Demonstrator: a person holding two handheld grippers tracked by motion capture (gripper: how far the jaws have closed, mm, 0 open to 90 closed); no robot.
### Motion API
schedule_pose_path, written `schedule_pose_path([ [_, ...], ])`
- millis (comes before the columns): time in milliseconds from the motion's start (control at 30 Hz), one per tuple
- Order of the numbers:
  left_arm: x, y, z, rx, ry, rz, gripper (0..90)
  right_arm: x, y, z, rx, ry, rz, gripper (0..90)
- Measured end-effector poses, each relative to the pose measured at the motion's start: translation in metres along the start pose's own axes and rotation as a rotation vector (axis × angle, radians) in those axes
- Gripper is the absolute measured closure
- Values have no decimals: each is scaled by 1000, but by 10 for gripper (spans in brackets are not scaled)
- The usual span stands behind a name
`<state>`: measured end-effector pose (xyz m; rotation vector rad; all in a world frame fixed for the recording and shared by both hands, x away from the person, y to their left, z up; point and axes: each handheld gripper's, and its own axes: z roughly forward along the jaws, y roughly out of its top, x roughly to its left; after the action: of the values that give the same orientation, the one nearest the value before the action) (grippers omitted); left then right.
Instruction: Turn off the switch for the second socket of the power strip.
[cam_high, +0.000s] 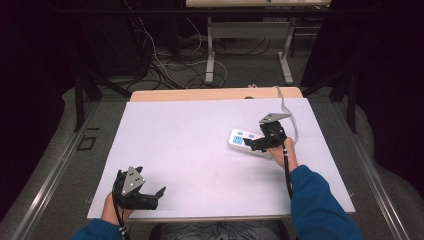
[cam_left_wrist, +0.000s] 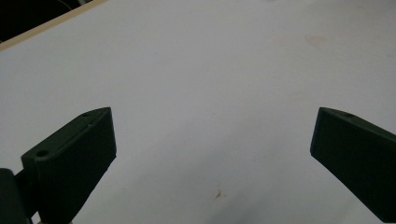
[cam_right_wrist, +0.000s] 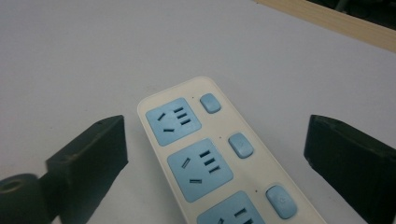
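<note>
Right tongs agape astride one power strip (three blue sockets)

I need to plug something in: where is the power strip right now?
In the high view the power strip lies on the table's right half, between the open jaws of the right gripper.

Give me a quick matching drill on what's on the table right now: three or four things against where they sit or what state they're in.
Things:
1. power strip
2. left tool
3. right tool
4. white board

Descriptions:
A. open, over bare board at the near left corner
B. covers the wooden table top
C. white with blue sockets and switches, lying flat at the right
D. open, one jaw on either side of the strip

Pairs: 1-C, 2-A, 3-D, 4-B
</note>
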<state>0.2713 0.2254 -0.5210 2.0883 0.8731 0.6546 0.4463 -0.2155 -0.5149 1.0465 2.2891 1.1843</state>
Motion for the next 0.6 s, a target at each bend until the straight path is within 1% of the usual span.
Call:
schedule_pose_path([
  [67,0,0,-1,4,1,1,1,0,-1,1,6,0,0,4],
  [100,0,0,-1,3,-7,-9,1,0,0,1,5,-1,1,0],
  [133,1,0,-1,3,2,2,1,0,0,1,4,3,0,0],
  [200,0,0,-1,3,-5,-7,1,0,0,0,-5,12,-4,0],
  [267,-1,0,-1,1,-9,-6,1,1,0,-1,-6,9,-3,0],
  [300,0,0,-1,4,-3,4,1,0,0,-2,-7,17,-4,0],
  [333,-1,0,0,6,-10,-9,1,0,0,-2,-4,14,-4,0],
  [367,0,0,-1,4,1,2,1,0,0,-2,-2,15,1,0],
  [433,0,0,-1,-2,1,-1,1,0,0,-3,4,16,2,0],
  [500,0,-1,-1,-2,-4,-9,1,1,0,-5,8,32,6,0],
  [533,1,0,-1,0,3,2,1,1,0,-5,8,32,6,0],
  [567,0,0,-1,-1,2,3,1,1,0,-6,4,31,2,0],
  [600,1,0,-1,2,1,3,1,2,1,-8,5,37,11,0],
])
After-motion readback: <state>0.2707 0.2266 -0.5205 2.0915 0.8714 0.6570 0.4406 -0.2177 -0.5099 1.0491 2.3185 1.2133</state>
